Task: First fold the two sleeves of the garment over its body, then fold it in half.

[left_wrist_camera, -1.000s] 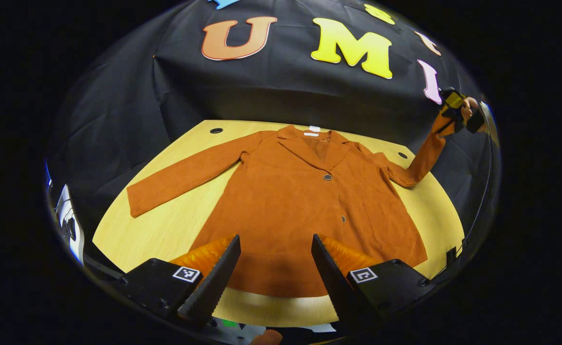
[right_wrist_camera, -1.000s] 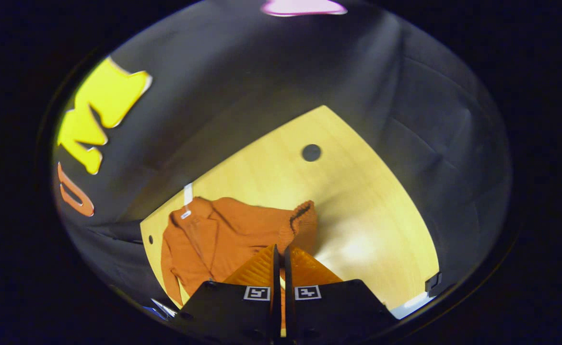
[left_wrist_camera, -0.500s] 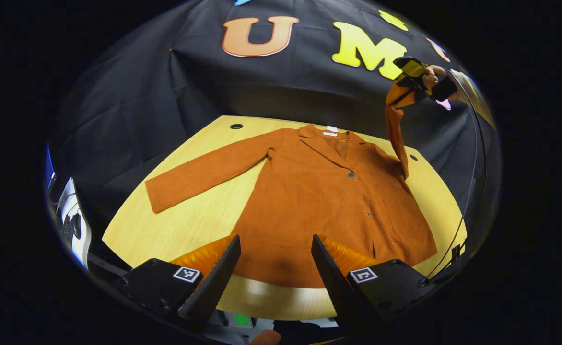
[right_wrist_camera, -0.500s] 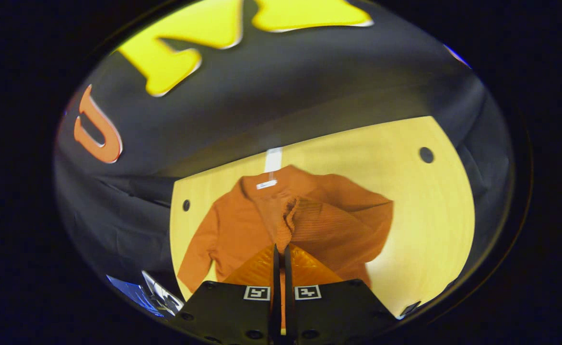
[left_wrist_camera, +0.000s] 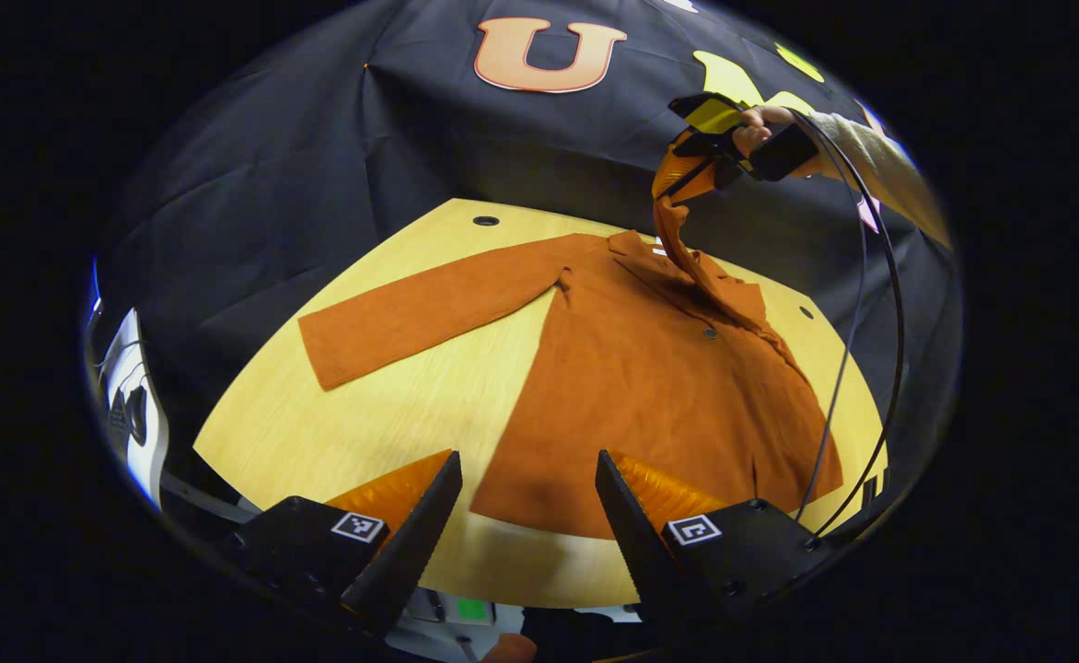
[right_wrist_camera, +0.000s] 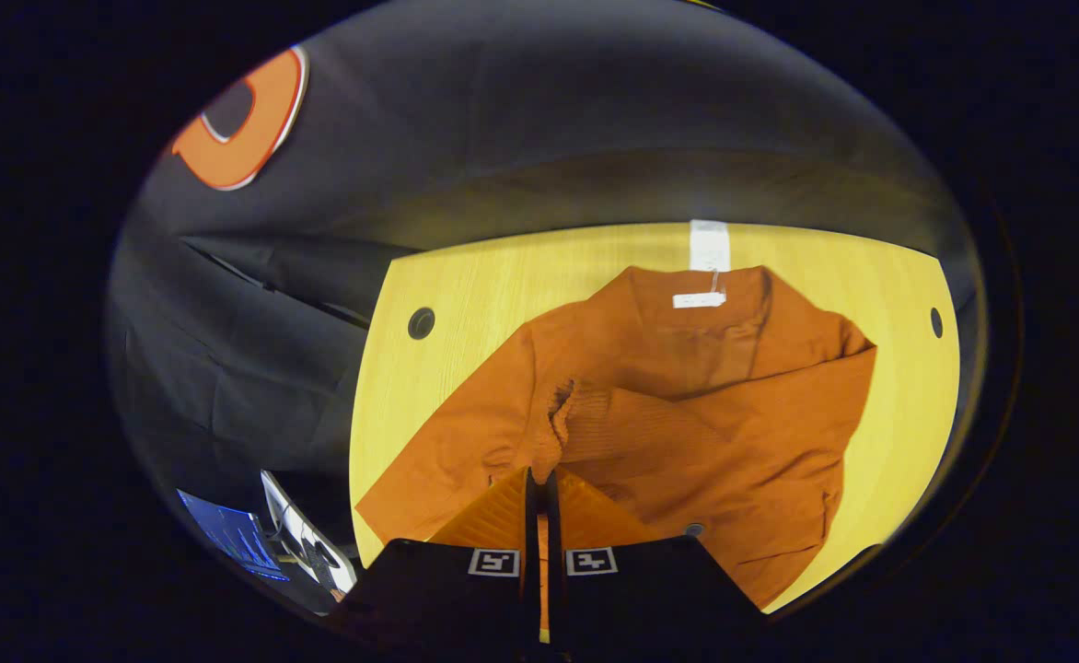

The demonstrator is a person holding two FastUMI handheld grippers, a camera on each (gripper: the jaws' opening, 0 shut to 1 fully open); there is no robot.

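Rust-orange coat (left_wrist_camera: 650, 387), spread on the wooden surface (left_wrist_camera: 392, 424), has had its right sleeve (left_wrist_camera: 687, 253) carried over its body, clamped in the right gripper (left_wrist_camera: 678, 175); the left gripper (left_wrist_camera: 526, 502) is held apart, leaving the left sleeve (left_wrist_camera: 420, 308) unfolded.

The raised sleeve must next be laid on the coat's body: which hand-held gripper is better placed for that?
Right. The right hand-held gripper is shut on the raised sleeve, above the coat. The left hand-held gripper is open, near the hem.
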